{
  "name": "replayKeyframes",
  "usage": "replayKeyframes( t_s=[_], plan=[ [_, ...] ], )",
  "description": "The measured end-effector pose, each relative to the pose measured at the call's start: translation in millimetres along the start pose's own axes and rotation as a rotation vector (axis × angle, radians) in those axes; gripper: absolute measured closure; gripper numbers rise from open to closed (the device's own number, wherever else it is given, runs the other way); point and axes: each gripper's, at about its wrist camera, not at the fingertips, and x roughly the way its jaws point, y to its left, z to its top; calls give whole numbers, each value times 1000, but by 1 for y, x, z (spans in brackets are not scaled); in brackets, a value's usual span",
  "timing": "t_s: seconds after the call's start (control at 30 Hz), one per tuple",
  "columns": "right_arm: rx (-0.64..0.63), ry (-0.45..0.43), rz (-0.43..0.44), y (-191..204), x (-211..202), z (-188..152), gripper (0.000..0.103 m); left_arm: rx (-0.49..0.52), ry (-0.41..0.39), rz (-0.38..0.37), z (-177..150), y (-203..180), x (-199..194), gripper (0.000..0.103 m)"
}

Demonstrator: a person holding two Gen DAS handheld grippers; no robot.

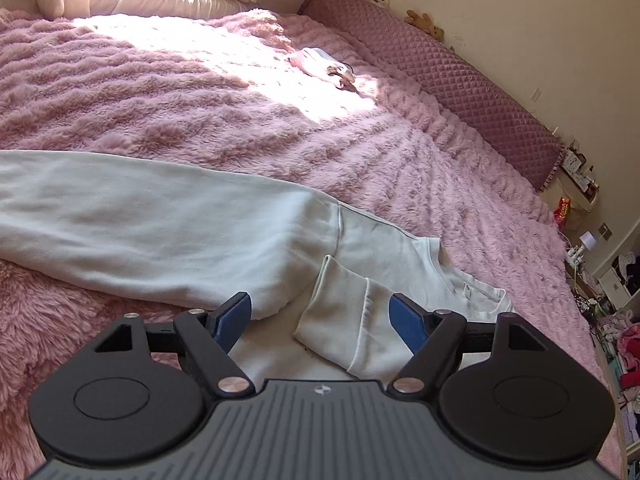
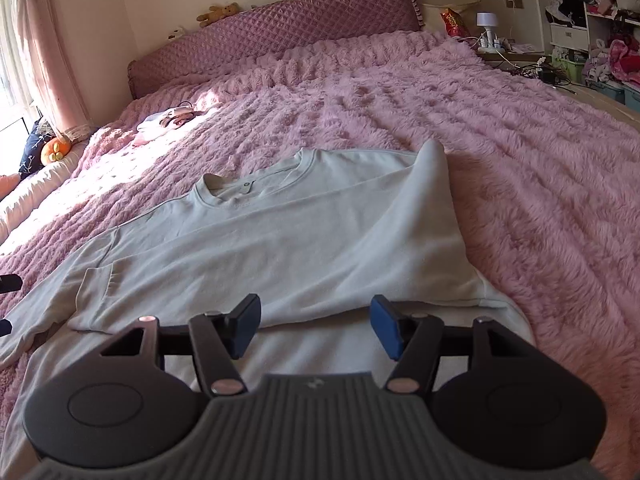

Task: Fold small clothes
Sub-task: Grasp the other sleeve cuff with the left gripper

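A pale white sweatshirt (image 2: pixel 280 240) lies flat on the pink fluffy blanket (image 2: pixel 520 160), collar (image 2: pixel 248 188) toward the headboard. One sleeve (image 1: pixel 140 220) stretches out to the left. The other sleeve is folded across the body, and its ribbed cuff (image 1: pixel 344 320) rests on the cloth. My left gripper (image 1: pixel 320 320) hovers open just over that cuff, blue pads wide on either side and not touching it. My right gripper (image 2: pixel 316 322) stands open above the folded sleeve's near edge, with nothing pinched between its fingers.
A small pink garment (image 2: pixel 168 120) lies crumpled in the sunlit patch near the quilted headboard (image 2: pixel 280 28). Pillows and a curtain (image 2: pixel 48 60) are at the window side. A bedside stand (image 2: pixel 492 40) and cluttered shelves (image 2: pixel 592 20) sit beyond the bed's right edge.
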Motion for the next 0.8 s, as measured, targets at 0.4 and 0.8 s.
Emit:
replayKeyframes(
  t_s=[0.4, 0.8],
  plan=[
    [31, 16, -11, -10, -1, 0, 45, -227, 179, -110, -18, 18, 83, 17],
    [-19, 21, -142, -20, 1, -1, 43, -241, -75, -235, -7, 26, 48, 98]
  ],
)
